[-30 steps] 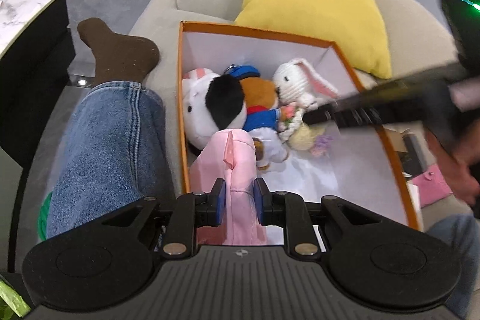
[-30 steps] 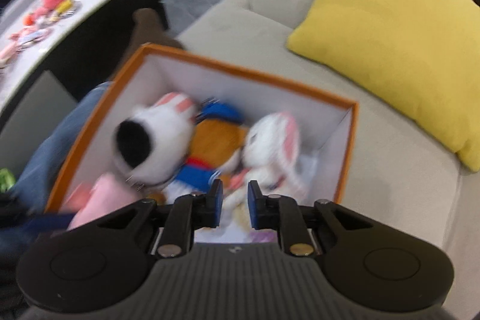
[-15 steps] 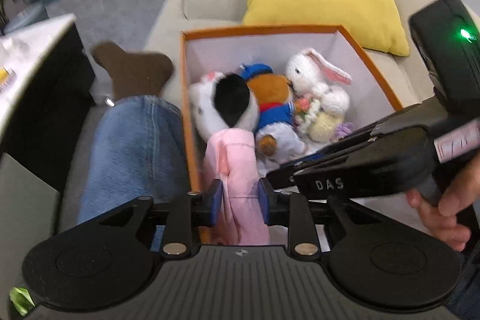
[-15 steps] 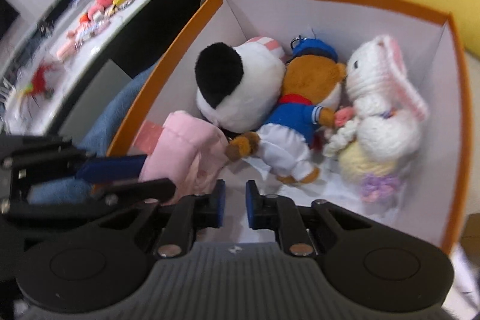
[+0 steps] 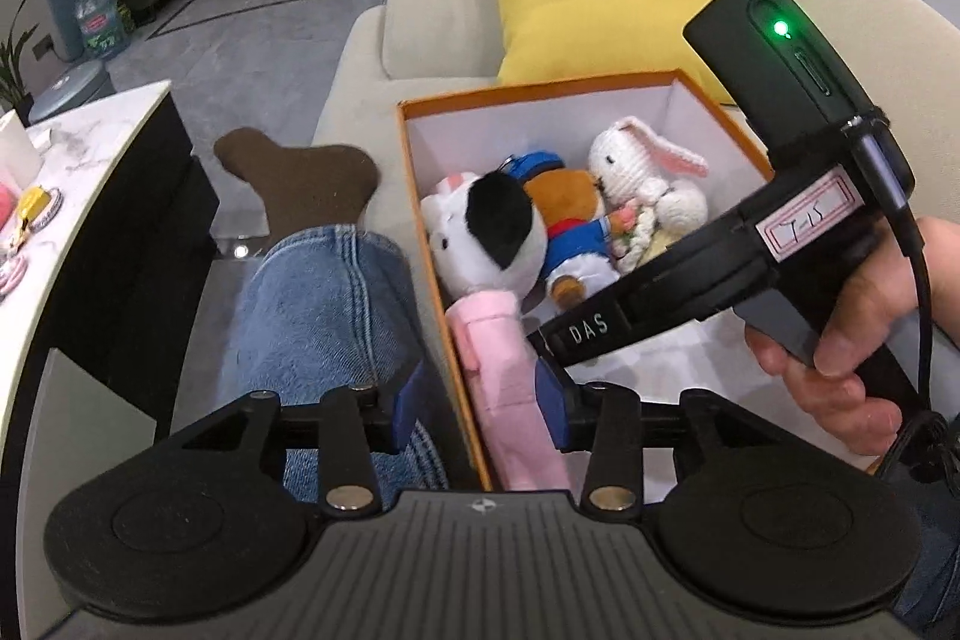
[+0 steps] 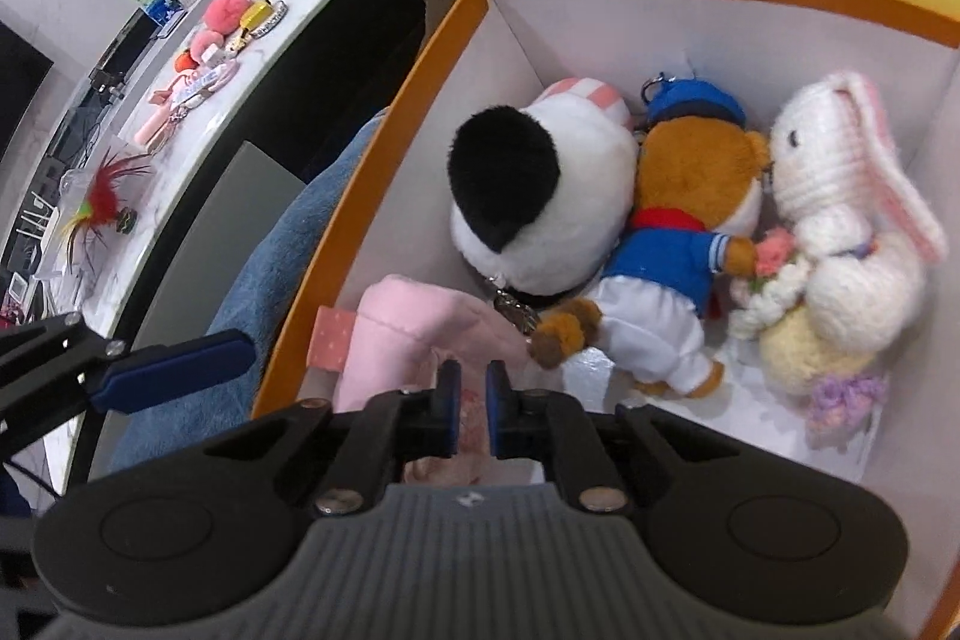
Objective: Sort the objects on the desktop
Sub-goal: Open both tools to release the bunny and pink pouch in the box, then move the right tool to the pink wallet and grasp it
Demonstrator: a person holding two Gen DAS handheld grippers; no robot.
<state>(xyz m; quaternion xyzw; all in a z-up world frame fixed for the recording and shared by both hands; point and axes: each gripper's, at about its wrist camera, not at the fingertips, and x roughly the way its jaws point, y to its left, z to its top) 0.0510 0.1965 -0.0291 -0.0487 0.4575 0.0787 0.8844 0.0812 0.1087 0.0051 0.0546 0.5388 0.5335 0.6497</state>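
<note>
Left wrist: your left gripper point(image 5: 477, 403) is gaping wide around the soft pink plush toy point(image 5: 504, 370), long axis running away along the fingers inside the orange cardboard box point(image 5: 420, 196).
Right wrist: your right gripper point(image 6: 473, 400) is sitting narrow, empty, nearer it.

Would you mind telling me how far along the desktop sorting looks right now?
Done: three plush toys, including the crocheted rabbit, lie in the orange box. In hand: the pink toy sits between the open left gripper; the right gripper hovers nearly shut above it. Left: small items remain on the marble table.
</note>
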